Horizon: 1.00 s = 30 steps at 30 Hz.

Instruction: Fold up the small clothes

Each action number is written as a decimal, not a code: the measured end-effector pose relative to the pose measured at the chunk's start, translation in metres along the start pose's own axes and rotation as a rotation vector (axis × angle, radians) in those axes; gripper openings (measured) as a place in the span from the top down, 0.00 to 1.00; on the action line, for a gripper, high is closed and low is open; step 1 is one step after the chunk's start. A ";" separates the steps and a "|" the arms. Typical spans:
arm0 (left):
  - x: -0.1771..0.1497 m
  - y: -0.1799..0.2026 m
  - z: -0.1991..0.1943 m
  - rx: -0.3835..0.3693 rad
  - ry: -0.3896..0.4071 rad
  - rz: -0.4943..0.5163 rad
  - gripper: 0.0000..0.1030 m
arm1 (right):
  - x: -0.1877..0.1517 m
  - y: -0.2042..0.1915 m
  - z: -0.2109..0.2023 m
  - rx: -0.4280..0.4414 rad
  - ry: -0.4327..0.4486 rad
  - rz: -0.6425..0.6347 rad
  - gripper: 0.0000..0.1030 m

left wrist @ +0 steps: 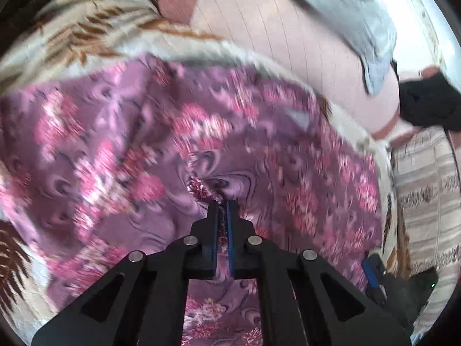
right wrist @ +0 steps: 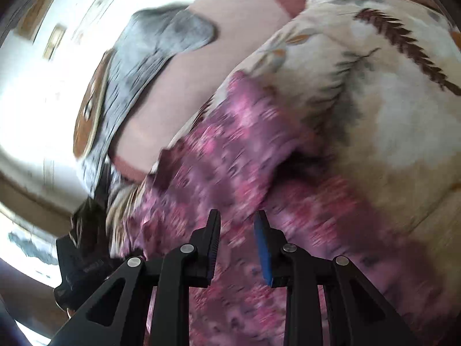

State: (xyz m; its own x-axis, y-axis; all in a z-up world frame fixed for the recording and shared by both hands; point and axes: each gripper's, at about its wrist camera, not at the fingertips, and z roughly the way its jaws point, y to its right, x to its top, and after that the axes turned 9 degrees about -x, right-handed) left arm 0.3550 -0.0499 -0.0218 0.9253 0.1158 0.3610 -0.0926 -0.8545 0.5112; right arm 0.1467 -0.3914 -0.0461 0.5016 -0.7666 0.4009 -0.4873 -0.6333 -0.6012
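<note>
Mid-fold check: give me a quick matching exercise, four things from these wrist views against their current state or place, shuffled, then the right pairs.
Things:
1. left gripper
2. right gripper
3. purple cloth with pink flowers
4. grey garment

States:
A. lies apart on the plain pink sheet
B. fingers apart, nothing pinched
C. spread on the cream leaf-print blanket
D. fingers shut on a fold of fabric

Pairs: 1-D, 2-B, 3-C, 4-A

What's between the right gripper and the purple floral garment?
Nothing visible. The right gripper hangs open right over the purple floral cloth garment with a clear path. The left gripper is already shut on a pinch of that garment.
</note>
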 end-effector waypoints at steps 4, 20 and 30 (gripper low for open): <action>0.008 -0.022 -0.032 0.062 0.096 -0.019 1.00 | 0.013 0.019 -0.007 0.014 0.027 0.075 0.70; -0.045 0.002 0.014 -0.169 -0.124 -0.125 0.49 | 0.017 0.028 0.010 0.051 -0.007 0.185 0.61; -0.008 -0.003 0.006 -0.162 -0.007 -0.193 0.93 | 0.020 0.042 0.001 0.088 -0.012 0.212 0.61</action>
State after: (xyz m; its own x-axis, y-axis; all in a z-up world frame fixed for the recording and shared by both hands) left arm 0.3502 -0.0511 -0.0312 0.9340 0.2649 0.2397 0.0289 -0.7247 0.6885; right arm 0.1370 -0.4335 -0.0635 0.4033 -0.8799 0.2511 -0.5187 -0.4459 -0.7295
